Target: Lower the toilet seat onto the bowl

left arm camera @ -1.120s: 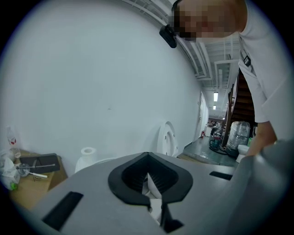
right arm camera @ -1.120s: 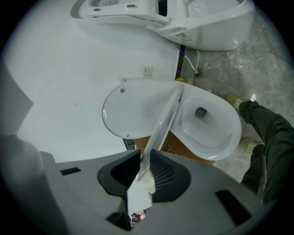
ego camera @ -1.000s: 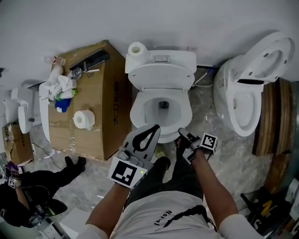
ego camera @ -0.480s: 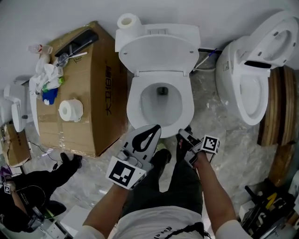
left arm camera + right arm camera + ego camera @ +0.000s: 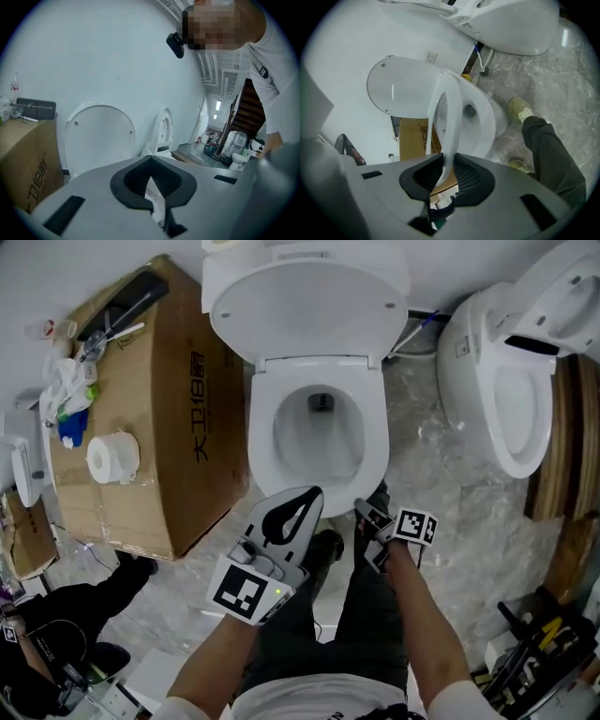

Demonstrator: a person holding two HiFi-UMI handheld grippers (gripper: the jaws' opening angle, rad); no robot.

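Observation:
The white toilet stands ahead with its lid up against the cistern. Its seat is a white ring over the bowl. In the right gripper view the seat runs edge-on, tilted up off the bowl, and its front edge sits between the jaws. My right gripper is shut on that edge, at the toilet's front right. My left gripper hovers at the front left, shut and empty, and faces the raised lid.
A cardboard box stands left of the toilet, with a toilet roll, tissues and small items on top. A second toilet with its lid up stands at the right. The holder's legs and shoes are on the marble floor before the bowl.
The head view has moved in over the toilet, which now looks larger and lower in the picture. Both grippers keep their places at the bowl's front.

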